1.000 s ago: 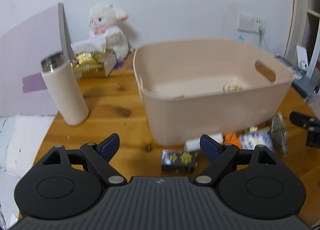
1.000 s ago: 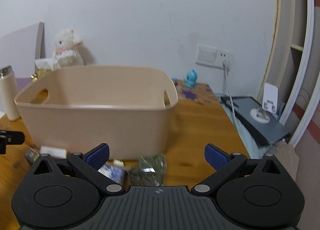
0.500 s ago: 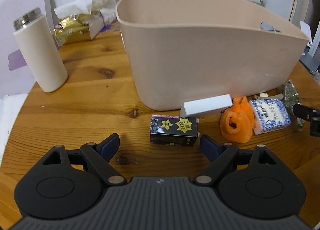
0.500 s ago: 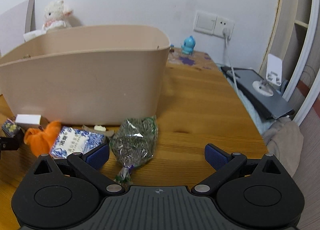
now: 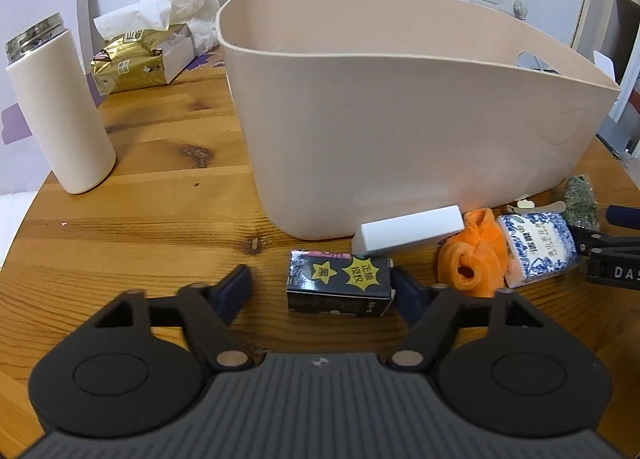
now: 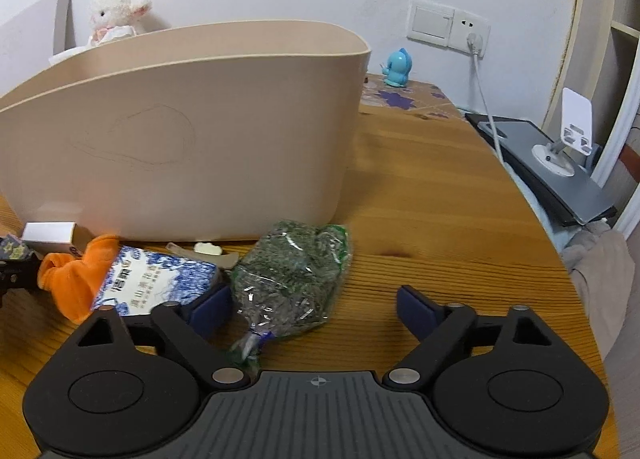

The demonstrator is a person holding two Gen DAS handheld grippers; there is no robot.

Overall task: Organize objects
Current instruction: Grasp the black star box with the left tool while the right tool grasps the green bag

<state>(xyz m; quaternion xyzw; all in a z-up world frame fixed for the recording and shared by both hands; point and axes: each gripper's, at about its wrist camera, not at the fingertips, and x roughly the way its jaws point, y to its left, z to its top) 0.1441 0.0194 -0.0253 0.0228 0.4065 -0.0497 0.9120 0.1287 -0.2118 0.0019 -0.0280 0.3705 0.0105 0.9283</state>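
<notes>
Both grippers' fingers spread, low over table

Left tongs: bottom centre of the left wrist view, jaws spread wide, blue fingertips level, held low.

Right tongs: bottom centre of the right wrist view, jaws likewise wide apart, blue fingertips low. Also seen at the right edge of the left wrist view, apparently facing inward.
</notes>
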